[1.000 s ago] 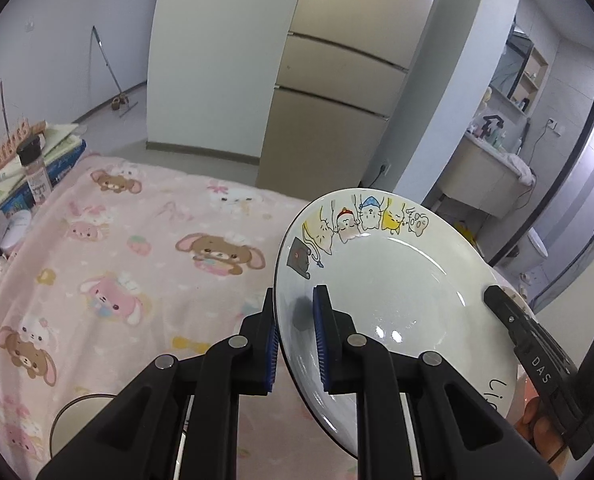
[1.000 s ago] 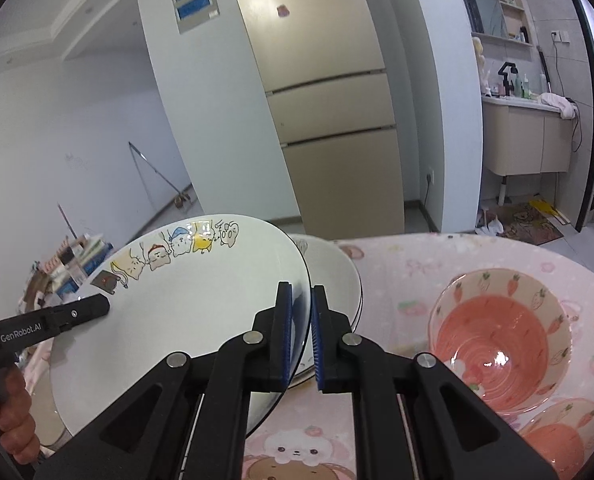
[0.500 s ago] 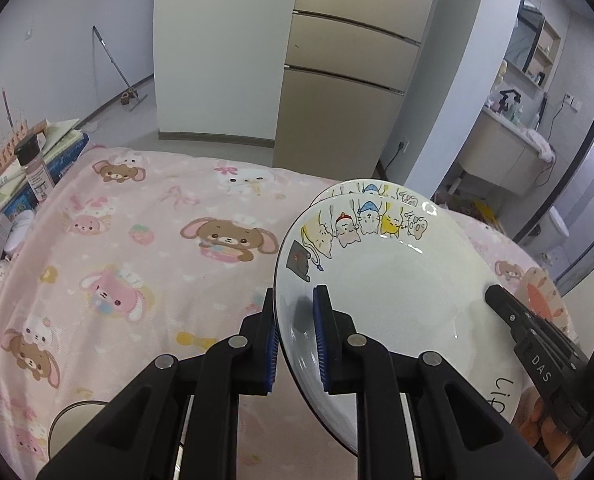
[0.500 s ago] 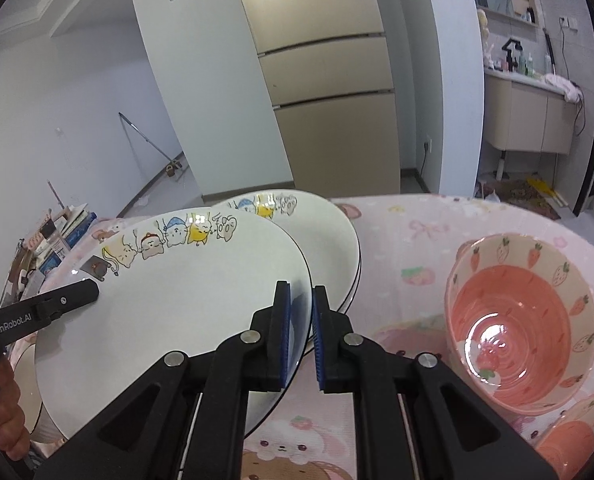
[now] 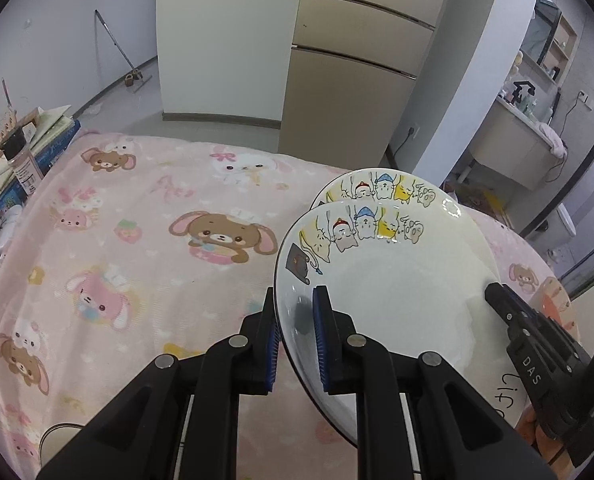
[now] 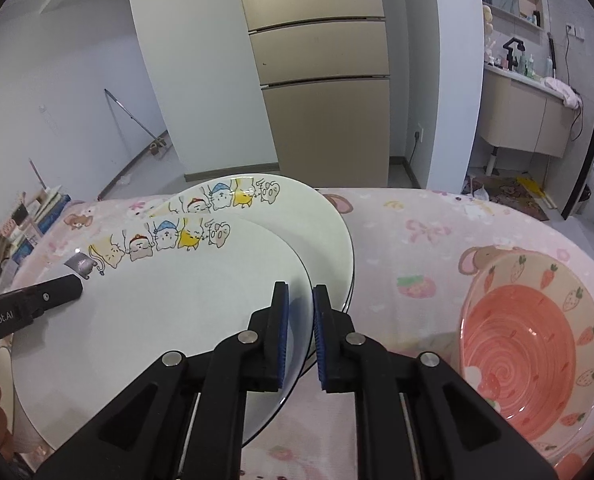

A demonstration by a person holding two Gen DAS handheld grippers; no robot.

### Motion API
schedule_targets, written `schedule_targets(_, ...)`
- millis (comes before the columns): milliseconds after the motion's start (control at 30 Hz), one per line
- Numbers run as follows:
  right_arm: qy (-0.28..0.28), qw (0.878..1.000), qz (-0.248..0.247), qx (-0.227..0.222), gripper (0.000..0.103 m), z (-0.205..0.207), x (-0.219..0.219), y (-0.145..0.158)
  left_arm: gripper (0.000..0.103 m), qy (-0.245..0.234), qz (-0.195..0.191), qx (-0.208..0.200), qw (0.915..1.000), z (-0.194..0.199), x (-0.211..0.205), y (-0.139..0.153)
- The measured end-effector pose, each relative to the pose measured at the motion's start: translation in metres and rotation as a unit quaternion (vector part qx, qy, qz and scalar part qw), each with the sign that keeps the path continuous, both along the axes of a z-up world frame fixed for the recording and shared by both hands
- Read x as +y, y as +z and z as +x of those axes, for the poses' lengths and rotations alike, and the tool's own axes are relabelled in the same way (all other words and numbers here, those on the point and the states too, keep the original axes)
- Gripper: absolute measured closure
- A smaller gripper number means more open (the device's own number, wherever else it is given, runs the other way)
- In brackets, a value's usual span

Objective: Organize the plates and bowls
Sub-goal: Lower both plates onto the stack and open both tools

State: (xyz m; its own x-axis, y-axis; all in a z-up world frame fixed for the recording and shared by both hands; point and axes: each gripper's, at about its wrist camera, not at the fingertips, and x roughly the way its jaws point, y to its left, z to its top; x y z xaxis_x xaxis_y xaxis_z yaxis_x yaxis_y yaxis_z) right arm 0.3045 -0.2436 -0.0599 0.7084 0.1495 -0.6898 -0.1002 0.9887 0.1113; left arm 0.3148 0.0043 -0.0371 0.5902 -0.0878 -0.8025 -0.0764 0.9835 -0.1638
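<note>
Cartoon-cat plate [image 5: 397, 296] tilts, picture band at far rim — left gripper [image 5: 297, 336] and right gripper [image 6: 300, 334] clamp opposite rims; stacked plate [image 6: 317, 232] beneath mostly hidden.

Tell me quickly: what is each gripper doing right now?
Left gripper: closed on the rim of the cartoon plate.
Right gripper: closed on the opposite rim of the same plate.

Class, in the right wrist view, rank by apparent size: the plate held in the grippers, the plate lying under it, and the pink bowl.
1. held plate, though being nearest the camera enlarges it.
2 and 3. lower plate and pink bowl: unsure, since the plate is mostly covered and the bowl is cut off at the edge.
</note>
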Motion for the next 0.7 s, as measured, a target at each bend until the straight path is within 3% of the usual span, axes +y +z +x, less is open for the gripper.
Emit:
schedule_targets(267, 0.009, 0.999, -0.041, -0.034, 0.069, -0.016, 0.012, 0.004, 0.086, 0.000, -0.013, -0.014, 0.9998, 0.000, -0.002, -0.006)
schedule_targets(433, 0.005, 0.997, -0.024, -0.074, 0.048, -0.028, 0.008, 0.020, 0.086, -0.007, -0.034, -0.022, 0.9992, -0.002, -0.001, -0.007)
schedule_targets(600, 0.004, 0.998, -0.009, -0.068, 0.041, -0.028, 0.005, 0.018, 0.086, -0.018, -0.024, -0.038, 0.9988, -0.004, -0.003, -0.001)
schedule_targets(700, 0.003, 0.997, 0.002, -0.071, 0.027, -0.028, 0.003, 0.019, 0.086, -0.023, -0.027, -0.040, 0.9986, -0.006, -0.004, 0.000)
